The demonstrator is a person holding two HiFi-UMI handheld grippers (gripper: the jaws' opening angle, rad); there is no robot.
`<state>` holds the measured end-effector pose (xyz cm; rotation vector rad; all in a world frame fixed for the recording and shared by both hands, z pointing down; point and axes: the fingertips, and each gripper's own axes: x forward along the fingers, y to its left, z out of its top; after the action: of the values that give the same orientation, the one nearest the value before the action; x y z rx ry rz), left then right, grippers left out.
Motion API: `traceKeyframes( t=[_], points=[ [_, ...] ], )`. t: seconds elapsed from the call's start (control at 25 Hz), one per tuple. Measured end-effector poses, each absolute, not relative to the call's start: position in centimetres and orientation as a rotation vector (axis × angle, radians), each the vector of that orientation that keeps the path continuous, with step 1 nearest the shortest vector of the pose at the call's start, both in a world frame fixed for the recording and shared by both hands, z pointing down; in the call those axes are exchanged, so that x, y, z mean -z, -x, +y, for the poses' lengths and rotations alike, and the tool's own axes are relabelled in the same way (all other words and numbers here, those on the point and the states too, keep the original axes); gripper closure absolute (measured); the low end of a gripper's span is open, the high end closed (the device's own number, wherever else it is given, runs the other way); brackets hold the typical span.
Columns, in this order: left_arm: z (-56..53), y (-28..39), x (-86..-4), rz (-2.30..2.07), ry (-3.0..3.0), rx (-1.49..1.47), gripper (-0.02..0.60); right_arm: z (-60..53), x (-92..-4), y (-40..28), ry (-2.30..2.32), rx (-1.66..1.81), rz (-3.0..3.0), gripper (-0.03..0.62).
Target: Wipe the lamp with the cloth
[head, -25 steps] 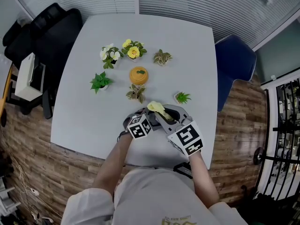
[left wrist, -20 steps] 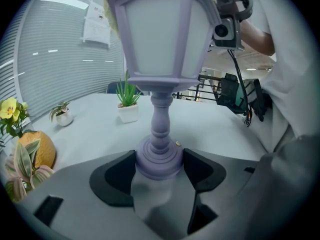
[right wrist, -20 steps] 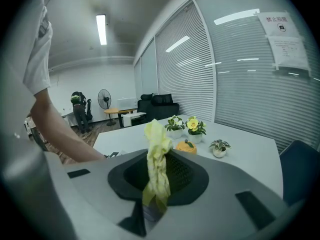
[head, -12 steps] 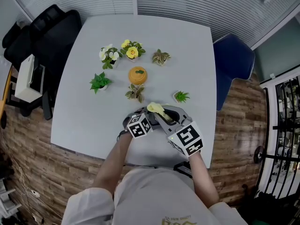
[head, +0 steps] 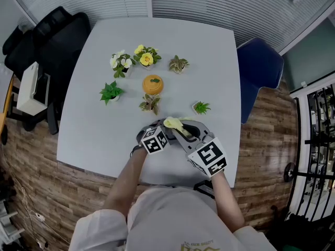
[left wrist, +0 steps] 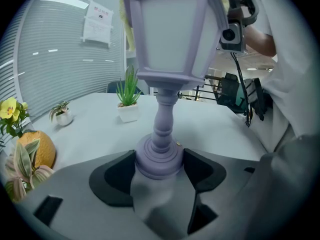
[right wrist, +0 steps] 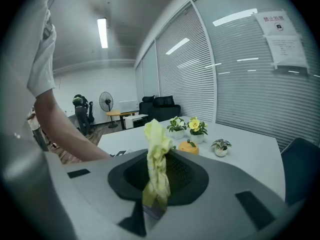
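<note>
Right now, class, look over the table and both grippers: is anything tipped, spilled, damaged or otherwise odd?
Nothing stands out. The purple lamp looks intact, its base clamped in the left gripper. The yellow cloth is pinched in the right gripper. The small potted plants stand upright on the table, nothing spilled.

The lavender lantern-shaped lamp point(left wrist: 165, 59) has white panes. The crumpled yellow cloth point(right wrist: 157, 169) is a pale lemon shade. The pale grey surface point(head: 99, 135) carries a round orange pot point(head: 153, 83) and a yellow-flowered plant point(head: 146, 59). The left gripper point(left wrist: 159, 171) has grey fingers point(left wrist: 112, 181) with black pads; its cube point(head: 155, 140) bears black-and-white squares.
</note>
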<state>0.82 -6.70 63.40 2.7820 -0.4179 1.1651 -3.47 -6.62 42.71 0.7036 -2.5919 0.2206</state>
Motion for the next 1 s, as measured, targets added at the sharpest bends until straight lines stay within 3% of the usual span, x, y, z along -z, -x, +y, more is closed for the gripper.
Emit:
traceKeyframes(
  t=[1.0],
  points=[
    [-6.7,-0.8,-63.4,-0.418,-2.778,-1.168,0.276,-4.8,-42.4,2.9,-0.664,-0.21,-2.634,0.522]
  ],
)
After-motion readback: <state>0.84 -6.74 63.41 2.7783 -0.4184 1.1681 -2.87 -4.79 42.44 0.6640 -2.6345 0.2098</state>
